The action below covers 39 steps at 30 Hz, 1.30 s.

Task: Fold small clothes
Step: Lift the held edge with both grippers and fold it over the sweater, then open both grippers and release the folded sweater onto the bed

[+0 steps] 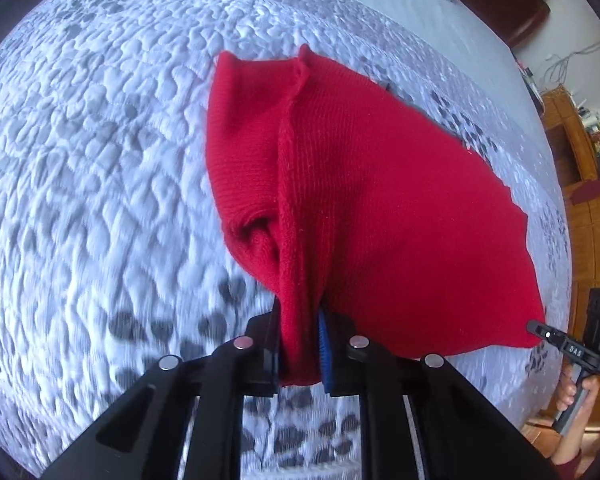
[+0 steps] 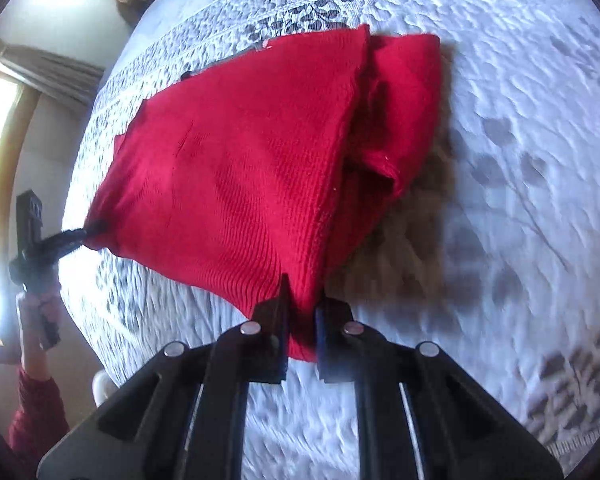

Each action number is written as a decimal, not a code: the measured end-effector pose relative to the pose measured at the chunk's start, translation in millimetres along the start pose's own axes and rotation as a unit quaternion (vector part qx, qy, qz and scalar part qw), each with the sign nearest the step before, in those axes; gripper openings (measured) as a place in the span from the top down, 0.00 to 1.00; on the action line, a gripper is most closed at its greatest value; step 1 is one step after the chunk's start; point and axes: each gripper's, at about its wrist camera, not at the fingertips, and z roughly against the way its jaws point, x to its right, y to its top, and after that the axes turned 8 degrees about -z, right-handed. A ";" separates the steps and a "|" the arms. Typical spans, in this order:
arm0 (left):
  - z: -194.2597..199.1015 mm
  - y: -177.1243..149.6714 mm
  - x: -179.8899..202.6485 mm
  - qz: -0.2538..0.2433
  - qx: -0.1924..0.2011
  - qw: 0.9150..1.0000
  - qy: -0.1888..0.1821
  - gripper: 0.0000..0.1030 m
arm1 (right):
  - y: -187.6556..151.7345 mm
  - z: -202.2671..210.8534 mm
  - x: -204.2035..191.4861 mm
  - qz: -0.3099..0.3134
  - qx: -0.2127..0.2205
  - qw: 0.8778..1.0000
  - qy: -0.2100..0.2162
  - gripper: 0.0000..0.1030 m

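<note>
Left wrist view shows the left hand-held gripper (image 1: 300, 354) closed on a bunched corner of the red knit garment (image 1: 364, 200), and over at the right edge the right hand-held gripper (image 1: 540, 330) pinches the other near corner. From the right wrist view its own fingers are likewise clamped on red fabric. So the garment hangs stretched between the two, its near edge lifted off the bed (image 1: 80, 140), its far part trailing down toward the quilted white-and-grey bedspread, with a looser flap or sleeve doubled under on one side.

What worries me is that flap: carried over as it is, it could tuck crooked and leave a lumpy fold. The knit is stretchy and the grips are only on small bunches at the corners, so a pull apart could slip one corner free and drop that side. If one hand leads the other, I'd expect the fold line to skew across the bed
</note>
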 end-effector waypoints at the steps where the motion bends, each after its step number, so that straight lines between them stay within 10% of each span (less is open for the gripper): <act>1: 4.3 -12.0 3.7 -0.006 -0.002 1.000 -0.001 0.86 | -9.4 4.8 1.2 0.000 -0.001 1.000 0.000 0.92; 21: 19.9 -196.4 50.8 -0.075 -0.015 0.997 0.025 0.84 | -179.0 34.1 54.8 -0.003 -0.013 0.999 -0.037 0.91; 26: -0.9 -203.4 44.5 -0.069 -0.001 0.997 0.036 0.81 | -175.4 -3.7 61.6 -0.020 -0.026 0.998 -0.063 0.88; 33: 40.7 -196.7 38.4 -0.087 0.005 0.995 0.050 0.55 | -175.2 45.9 50.4 0.016 0.012 0.997 -0.074 0.65; 39: 71.1 -135.7 57.2 -0.099 0.067 0.989 0.081 0.55 | -109.4 81.9 34.7 0.007 0.069 0.997 -0.043 0.65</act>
